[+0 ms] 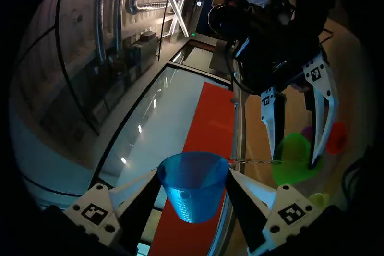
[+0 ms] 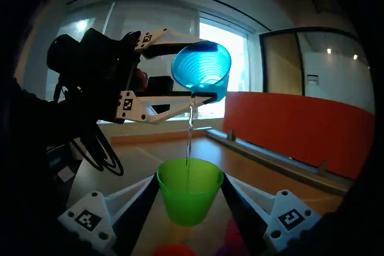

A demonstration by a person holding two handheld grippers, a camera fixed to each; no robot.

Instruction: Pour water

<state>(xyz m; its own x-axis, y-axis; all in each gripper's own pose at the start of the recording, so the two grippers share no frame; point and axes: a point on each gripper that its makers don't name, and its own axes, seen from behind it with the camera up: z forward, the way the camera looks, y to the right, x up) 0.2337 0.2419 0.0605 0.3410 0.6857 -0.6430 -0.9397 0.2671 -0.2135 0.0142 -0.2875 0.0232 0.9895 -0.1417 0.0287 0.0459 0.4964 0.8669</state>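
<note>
Clearly both claws are loaded. The left claw [image 1: 193, 172] is closed partway around a blue cup [image 1: 193, 186], its two fingers [image 1: 134, 181] pressing on opposite sides of the cup's wall just under the rim. In the right gripper view this cup is raised and tipped well over, its mouth turned towards the camera so the ribbed inside shows, and a person's hand [image 2: 139, 79] grips the tool behind it.

A thin stream of water [image 2: 190, 126] leaves the lower lip of the blue cup and falls into a green cup [image 2: 189, 191] directly below. In the left gripper view the same stream runs as a fine line from the blue rim across to the green cup.

The right claw [image 2: 189, 179] is likewise set to a middling width, with both fingers [image 2: 249, 193] touching the green cup's sides near its rim. That cup is upright, mouth up, over the wooden tabletop [image 2: 144, 157]. Whether its base touches the wood I cannot tell.

A red panel [image 2: 297, 121] stands along one edge of the tabletop, well apart from the green cup. Small red [image 1: 336, 138] and purple [image 1: 307, 133] things lie on the tabletop just beside the green cup.
</note>
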